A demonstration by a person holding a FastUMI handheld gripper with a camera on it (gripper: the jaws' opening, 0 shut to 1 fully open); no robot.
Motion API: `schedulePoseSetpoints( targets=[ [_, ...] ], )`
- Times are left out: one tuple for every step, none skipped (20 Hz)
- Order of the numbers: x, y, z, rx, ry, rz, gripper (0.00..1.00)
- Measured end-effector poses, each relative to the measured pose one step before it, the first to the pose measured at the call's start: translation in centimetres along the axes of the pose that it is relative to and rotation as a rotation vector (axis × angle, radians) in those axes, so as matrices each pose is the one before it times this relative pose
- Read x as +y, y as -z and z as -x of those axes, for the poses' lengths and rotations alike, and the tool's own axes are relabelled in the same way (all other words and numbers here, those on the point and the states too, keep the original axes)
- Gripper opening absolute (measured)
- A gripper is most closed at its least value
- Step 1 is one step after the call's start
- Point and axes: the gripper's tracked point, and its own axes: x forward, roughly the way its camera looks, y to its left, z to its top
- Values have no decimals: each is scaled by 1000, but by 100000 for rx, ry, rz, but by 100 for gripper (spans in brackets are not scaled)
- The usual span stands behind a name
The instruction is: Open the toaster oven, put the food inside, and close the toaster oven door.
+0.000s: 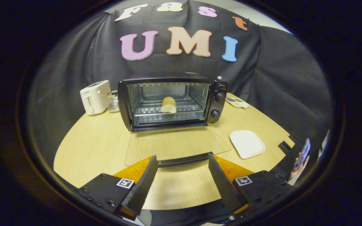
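Toaster oven [171, 102] stands open, food [168, 105] on its rack; only closing remains, I judge. Gripper [183, 163] gapes wide at the door handle [184, 159], holding nothing

One toaster oven [172, 103] stands at the frame's centre, with two knobs [217, 105] and one piece of food [168, 105] inside. One white toaster [95, 97] sits centre left, one white plate [247, 143] lower right, one small tray [237, 102] centre right.

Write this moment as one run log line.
claw: open at door handle | oven door: open | bread: inside | plate: empty
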Motion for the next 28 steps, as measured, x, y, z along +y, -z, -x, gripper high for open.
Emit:
schedulePoseSetpoints(
  targets=[
    [-281, 936, -15, 981, -290, 511, 100],
    [-225, 929, -142, 1841, -237, -11, 100],
    [-197, 830, -330, 1582, -114, -281, 100],
    [-202, 599, -313, 1530, -709, -670, 100],
    [-21, 447, -485, 1209, -964, -769, 100],
    [-221, 424, -404, 688, -496, -638, 100],
    [-254, 326, -469, 862, -212, -248, 100],
    [-299, 185, -618, 644, 200, -112, 100],
    [-184, 178, -453, 612, -3, 147, 100],
    [132, 175, -464, 249, -448, 164, 100],
    [164, 23, -591, 490, -1066, 573, 100],
    [262, 96, -482, 136, -773, 840, 100],
    [31, 113, -526, 584, -348, 879, 100],
    [95, 93, -548, 1006, -715, 862, 100],
    [313, -140, -441, 648, -1088, 479, 100],
    [554, -152, -173, -758, -1856, -719, 100],
    [328, -95, -171, 724, -648, 494, 100],
    [72, -237, -173, -436, -564, 663, 100],
    [84, -90, -46, 7, -297, 802, 100],
    [10, -142, -99, -179, -35, 671, 100],
    [9, -295, 44, -378, -35, 696, 100],
    [-49, -218, 88, -451, 335, 150, 100],
    [-37, -212, 210, -499, 111, -45, 100],
    [112, -430, 230, -1010, -14, -530, 100],
    [14, -557, 425, -1455, -171, -892, 100],
    [-29, -600, 316, -1899, -311, -872, 100],
    [-86, -909, 165, -2243, -446, -1113, 100],
    [-31, -864, 161, -2200, -104, -1177, 100]
  ],
)
